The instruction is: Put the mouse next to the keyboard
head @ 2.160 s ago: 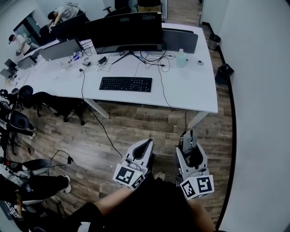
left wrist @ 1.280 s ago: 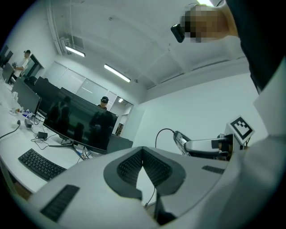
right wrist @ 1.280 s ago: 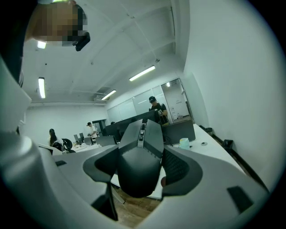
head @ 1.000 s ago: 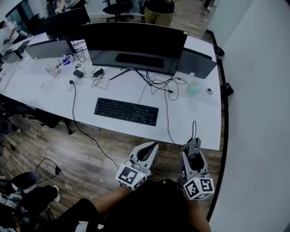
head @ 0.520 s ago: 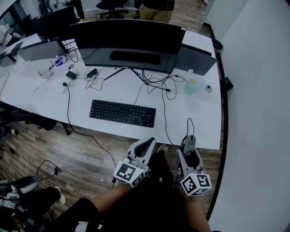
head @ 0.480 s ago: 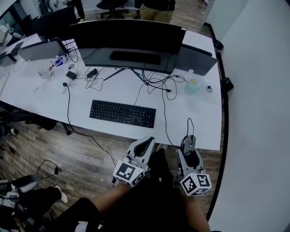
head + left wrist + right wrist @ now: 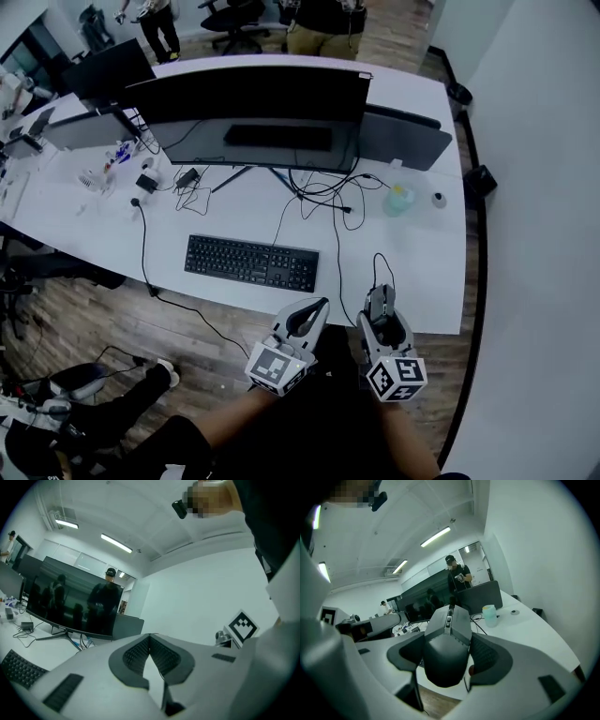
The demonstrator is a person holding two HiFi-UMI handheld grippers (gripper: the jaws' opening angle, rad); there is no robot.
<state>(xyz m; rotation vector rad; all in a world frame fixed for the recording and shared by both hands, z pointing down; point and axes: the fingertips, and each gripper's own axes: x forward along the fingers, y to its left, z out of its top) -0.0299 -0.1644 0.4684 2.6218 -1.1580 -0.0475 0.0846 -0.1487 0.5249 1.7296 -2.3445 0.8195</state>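
A: Where is the black wired computer mouse (image 7: 447,634)?

B: Pinched in the right claw (image 7: 378,306), one jaw pressed on each flank, its wheel end pointing away from the person. It sits above the near edge of the white desk (image 7: 417,258); I cannot tell whether it touches the top.

A: And the flat black keyboard (image 7: 251,262)?

B: On the desk, ahead and to the left of that claw, well apart from the mouse. The mouse's thin black cable (image 7: 379,265) loops just ahead of the jaws.

A: The other one?

B: The left claw (image 7: 150,641) is just beside the right, at its left, jaws pressed together at the tips, holding nothing. Farther ahead of both stands a wide black curved monitor (image 7: 253,108).
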